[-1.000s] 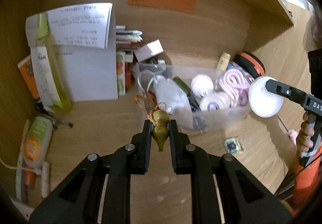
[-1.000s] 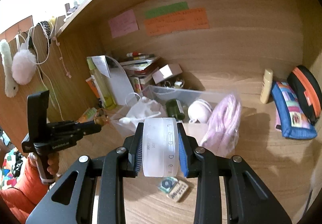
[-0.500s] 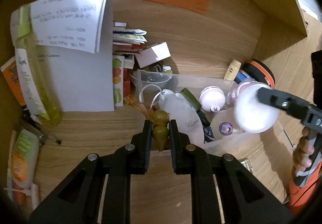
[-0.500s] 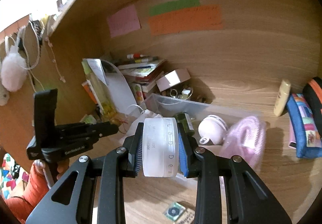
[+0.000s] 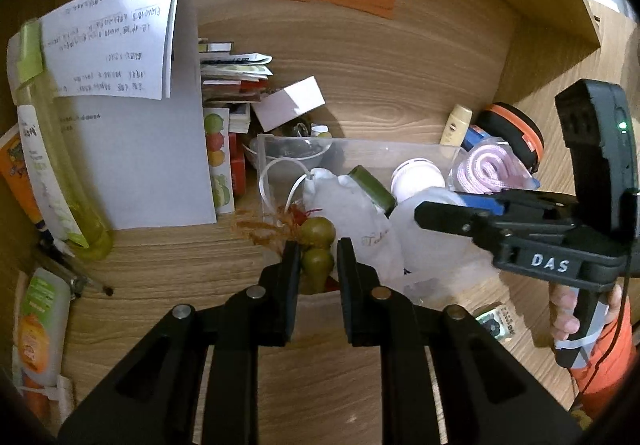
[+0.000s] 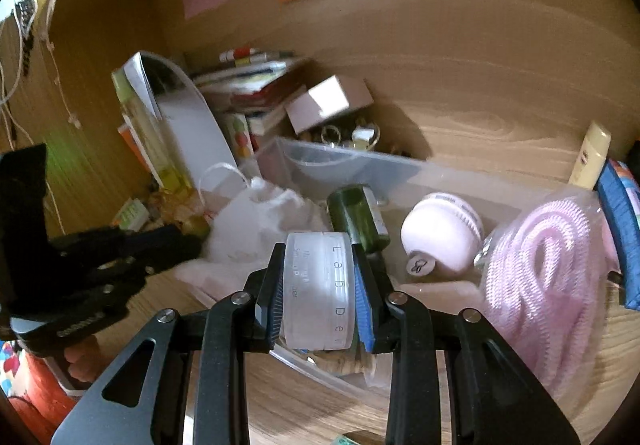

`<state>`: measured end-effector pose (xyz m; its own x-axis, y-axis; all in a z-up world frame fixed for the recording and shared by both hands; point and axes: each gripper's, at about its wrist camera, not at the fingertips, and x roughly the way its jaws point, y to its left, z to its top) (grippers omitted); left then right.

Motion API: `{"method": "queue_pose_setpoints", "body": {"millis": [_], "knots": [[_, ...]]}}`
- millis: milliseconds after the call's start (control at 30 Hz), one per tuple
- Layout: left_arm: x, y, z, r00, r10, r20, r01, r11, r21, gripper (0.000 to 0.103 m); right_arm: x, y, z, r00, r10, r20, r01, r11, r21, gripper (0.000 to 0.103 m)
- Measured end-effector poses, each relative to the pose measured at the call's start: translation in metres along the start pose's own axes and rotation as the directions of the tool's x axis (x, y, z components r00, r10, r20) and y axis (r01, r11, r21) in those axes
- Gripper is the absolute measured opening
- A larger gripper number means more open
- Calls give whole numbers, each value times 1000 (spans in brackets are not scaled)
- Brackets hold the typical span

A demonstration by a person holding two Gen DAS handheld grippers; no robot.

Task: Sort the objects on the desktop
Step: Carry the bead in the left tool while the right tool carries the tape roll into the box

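Left tongs (image 5: pixel 318 259) clenched on a small olive-green gourd charm (image 5: pixel 317 241), gripped at its lower bulb; a tuft of orange-brown tassel (image 5: pixel 264 231) trails off its top to the left. Charm hangs at the near left corner of the clear plastic bin (image 5: pixel 360 151), just over the rim.

Right tongs (image 6: pixel 320 287) clenched on a frosted white jar (image 6: pixel 320 289), held on edge between blue-padded fingers (image 6: pixel 364 297), lettering on its side. Jar sits above the near wall of the bin (image 6: pixel 340 161).

Inside the bin: white drawstring pouch (image 5: pixel 352 205), dark green bottle (image 6: pixel 358 217), round white ball-shaped thing (image 6: pixel 442 231), bagged coil of pink cord (image 6: pixel 538 273) at the right end.

Outside it: yellow-green bottle (image 5: pixel 60 181) and white papers (image 5: pixel 132 125) leaning at left, stack of books (image 5: pixel 234 73) behind, small foil packet (image 5: pixel 494 323) on the desk (image 5: pixel 168 273) near the bin's front.
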<state>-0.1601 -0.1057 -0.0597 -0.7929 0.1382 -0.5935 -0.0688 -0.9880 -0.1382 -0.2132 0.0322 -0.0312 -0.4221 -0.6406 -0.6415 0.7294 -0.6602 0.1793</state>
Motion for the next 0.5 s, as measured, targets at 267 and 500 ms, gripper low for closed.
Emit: {"method": "queue_pose_setpoints", "body": {"millis": [267,500], "knots": [[-4,-1,-3,1000,-17,14,17,1000,2,26,-1,11,-4,998,-55,25,57,996,-68,31],[-13,-6,-3,1000,-20,1,20,1000,-5,40,-12,22,-6,996,-77,52,83,989,-123,59]]}}
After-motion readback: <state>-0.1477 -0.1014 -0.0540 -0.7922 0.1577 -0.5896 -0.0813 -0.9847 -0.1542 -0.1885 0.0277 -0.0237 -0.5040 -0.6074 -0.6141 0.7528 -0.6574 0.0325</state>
